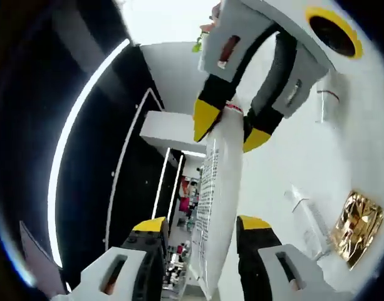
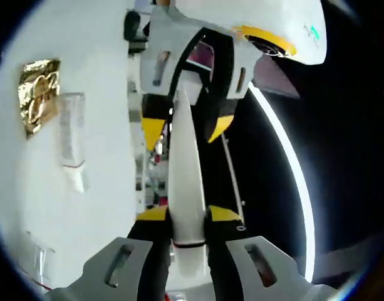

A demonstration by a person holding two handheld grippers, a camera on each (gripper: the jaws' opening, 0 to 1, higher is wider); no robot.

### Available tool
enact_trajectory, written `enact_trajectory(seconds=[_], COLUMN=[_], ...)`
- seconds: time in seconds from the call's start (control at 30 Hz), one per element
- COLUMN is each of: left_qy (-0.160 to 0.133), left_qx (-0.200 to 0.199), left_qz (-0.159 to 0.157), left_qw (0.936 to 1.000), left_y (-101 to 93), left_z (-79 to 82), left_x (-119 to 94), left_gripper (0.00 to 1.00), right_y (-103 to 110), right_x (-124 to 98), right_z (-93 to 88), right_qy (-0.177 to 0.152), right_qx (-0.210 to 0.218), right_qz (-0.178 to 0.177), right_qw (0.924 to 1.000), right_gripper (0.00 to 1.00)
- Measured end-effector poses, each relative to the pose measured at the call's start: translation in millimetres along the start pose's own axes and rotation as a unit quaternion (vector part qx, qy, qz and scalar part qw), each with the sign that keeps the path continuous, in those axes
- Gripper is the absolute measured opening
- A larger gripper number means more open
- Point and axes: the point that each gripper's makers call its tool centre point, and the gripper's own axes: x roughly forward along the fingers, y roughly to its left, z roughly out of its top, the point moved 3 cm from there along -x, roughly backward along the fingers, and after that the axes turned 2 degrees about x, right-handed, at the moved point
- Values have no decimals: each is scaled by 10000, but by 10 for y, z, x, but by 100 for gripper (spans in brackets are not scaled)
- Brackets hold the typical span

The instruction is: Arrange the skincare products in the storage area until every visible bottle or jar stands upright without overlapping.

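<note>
A long white tube (image 1: 217, 188) with small print down its side hangs in the air between both grippers. My right gripper (image 2: 190, 215) is shut on the tube (image 2: 186, 182) near its cap end. In the left gripper view that right gripper (image 1: 232, 128) comes in from the top, its yellow tips pinching the tube. My left gripper (image 1: 202, 224) stands open around the tube's flat end, with a gap showing at one jaw. From the right gripper view, the left gripper (image 2: 185, 130) reaches in from above, its tips set apart on either side of the thin tube end.
On the white surface (image 1: 285, 169) lie a gold foil packet (image 1: 358, 226) (image 2: 38, 94), a clear tube (image 1: 307, 216) (image 2: 72, 147) lying flat and another clear item (image 1: 326, 103). A dark wall with bright light strips (image 1: 79, 119) borders the surface.
</note>
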Motion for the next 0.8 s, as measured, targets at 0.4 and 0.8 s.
enact_trajectory(seconds=[0.4, 0.8], left_qy=[-594, -1009], left_qx=[-1610, -4296], left_qz=[-272, -1315], left_qw=[9848, 8877], left_y=[-92, -36], left_z=[82, 245], left_x=[-27, -10], left_gripper=[94, 99], right_y=[-263, -365], right_x=[-51, -66], right_z=[-280, -501], right_qy=[117, -34], right_qx=[2080, 4114], right_qz=[-153, -87], right_qw=[9779, 9114], right_gripper=[19, 18])
